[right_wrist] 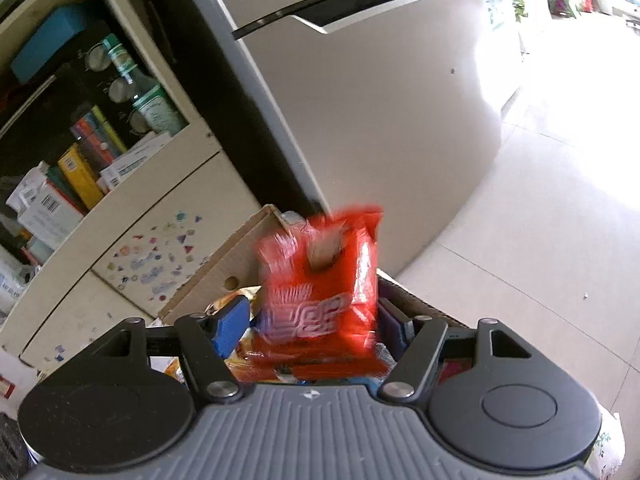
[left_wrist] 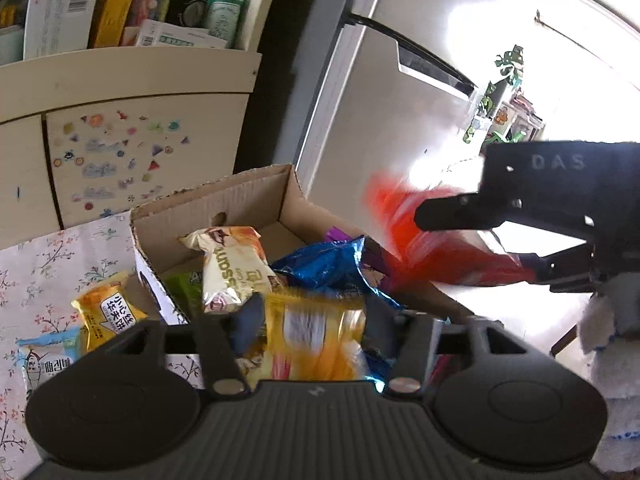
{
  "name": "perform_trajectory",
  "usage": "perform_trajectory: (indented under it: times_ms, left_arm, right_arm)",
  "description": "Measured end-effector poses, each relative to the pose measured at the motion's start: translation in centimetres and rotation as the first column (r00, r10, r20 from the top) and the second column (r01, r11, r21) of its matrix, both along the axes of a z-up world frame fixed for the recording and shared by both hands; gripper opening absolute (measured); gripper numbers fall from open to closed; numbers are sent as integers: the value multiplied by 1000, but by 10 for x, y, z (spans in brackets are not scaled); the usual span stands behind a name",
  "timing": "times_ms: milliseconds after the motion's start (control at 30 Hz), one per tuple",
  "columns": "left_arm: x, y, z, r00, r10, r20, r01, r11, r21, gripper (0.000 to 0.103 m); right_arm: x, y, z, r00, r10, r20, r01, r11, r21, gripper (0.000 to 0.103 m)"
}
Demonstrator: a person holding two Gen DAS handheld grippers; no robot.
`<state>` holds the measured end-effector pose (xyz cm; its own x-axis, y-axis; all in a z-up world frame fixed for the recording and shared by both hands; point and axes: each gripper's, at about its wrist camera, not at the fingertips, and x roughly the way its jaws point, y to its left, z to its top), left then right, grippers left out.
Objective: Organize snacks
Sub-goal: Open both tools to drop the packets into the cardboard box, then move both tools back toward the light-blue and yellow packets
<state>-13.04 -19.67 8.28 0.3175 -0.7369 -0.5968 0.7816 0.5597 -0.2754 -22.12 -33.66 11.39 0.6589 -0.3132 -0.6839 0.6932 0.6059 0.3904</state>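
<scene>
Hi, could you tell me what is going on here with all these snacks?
A person with a gripper in each hand is sorting snacks into a cardboard box on a flowered tablecloth. A yellow packet lies between the left gripper's open jaws, and a blurred red packet sits between the right gripper's, over the box.
</scene>
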Motion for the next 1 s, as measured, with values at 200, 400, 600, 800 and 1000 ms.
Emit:
perform_trajectory:
  times_ms: [200,400,600,800,1000]
  left_arm:
    - [5,11,11,999,39,16,-38,999,-30,81]
    - [22,32,27,993,111,37,-109,993,-36,82]
    - [44,70,49,982,186,25,-185,982,-44,84]
    - [59,116,64,961,268,67,-268,963,-10,89]
    - [78,126,33,948,300,108,-313,941,127,89]
  right_arm:
    - [-4,0,2,999,-4,35,4,1000,9,84]
    - [6,12,5,994,82,73,-82,997,0,85]
    - [19,27,11,976,182,122,-183,983,-5,85]
    - [33,41,11,953,263,152,-270,963,25,85]
    - [48,54,2,932,318,175,-341,933,119,85]
